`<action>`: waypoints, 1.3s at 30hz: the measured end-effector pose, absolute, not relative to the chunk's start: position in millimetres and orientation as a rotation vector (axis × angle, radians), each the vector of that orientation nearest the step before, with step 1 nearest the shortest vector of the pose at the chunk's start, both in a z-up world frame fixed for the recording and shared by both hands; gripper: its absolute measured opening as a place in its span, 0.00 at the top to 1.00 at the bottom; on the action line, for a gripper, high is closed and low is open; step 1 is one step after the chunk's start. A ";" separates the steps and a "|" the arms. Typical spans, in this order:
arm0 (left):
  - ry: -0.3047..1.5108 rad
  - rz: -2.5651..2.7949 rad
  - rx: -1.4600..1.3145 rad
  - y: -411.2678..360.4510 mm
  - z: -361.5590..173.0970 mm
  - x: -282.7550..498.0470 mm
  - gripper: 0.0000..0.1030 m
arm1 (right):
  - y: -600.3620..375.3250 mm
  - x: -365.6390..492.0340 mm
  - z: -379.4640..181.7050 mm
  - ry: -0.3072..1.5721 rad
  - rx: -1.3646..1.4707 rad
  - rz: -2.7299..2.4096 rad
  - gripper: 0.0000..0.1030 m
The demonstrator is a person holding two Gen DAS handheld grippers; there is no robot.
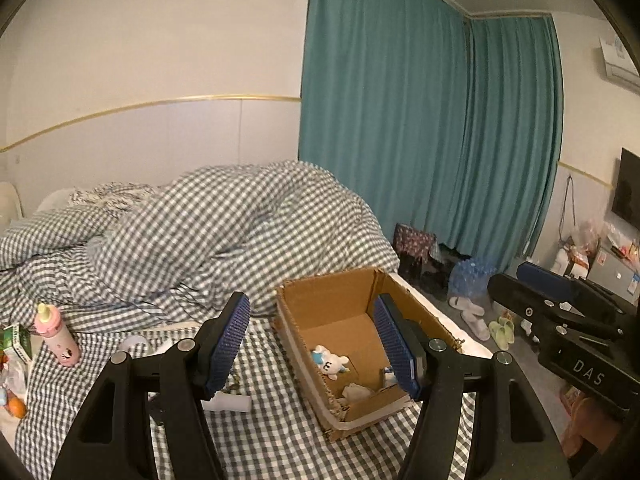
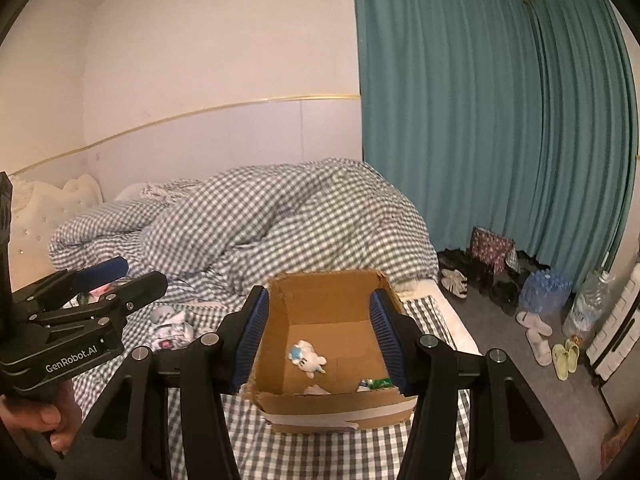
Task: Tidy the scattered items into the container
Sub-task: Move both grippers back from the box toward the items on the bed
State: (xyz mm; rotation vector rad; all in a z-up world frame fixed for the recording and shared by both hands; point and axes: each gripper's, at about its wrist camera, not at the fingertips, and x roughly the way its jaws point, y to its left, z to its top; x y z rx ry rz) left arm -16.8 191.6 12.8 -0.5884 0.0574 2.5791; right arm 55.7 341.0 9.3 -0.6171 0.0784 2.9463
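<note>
Cardboard box (image 1: 344,304) sits open on the checked bed (image 1: 256,440), a plush toy (image 1: 329,361) already inside; it looks light and flimsy, best left where it stands. Pink bottle (image 1: 58,334) stands upright well left of it, rigid and likely slick, so I'd grip its waist. White tube (image 1: 228,402) lies near the box, small and light. Left gripper (image 1: 308,344) and right gripper (image 2: 320,336) both hang spread apart and empty-handed.

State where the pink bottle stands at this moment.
In the left wrist view the pink bottle stands upright on the checked bedsheet at far left, beside a green carton, well left of the cardboard box.
</note>
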 end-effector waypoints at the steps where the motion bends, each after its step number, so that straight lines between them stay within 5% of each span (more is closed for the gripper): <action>1: 0.055 2.586 -0.580 186.3 15.3 -13.4 0.35 | 337.2 57.4 11.4 0.073 -0.610 2.951 0.50; 12: 0.037 2.651 -0.539 139.0 27.1 7.3 0.26 | 291.4 72.8 21.9 0.048 -0.574 3.002 0.45; 28: -0.032 2.852 -0.545 44.6 31.2 4.0 0.00 | 233.8 60.1 19.2 0.025 -0.577 3.075 0.02; 39: -0.031 2.940 -0.562 3.5 30.2 6.1 0.00 | 199.2 47.6 17.8 -0.005 -0.601 3.152 0.00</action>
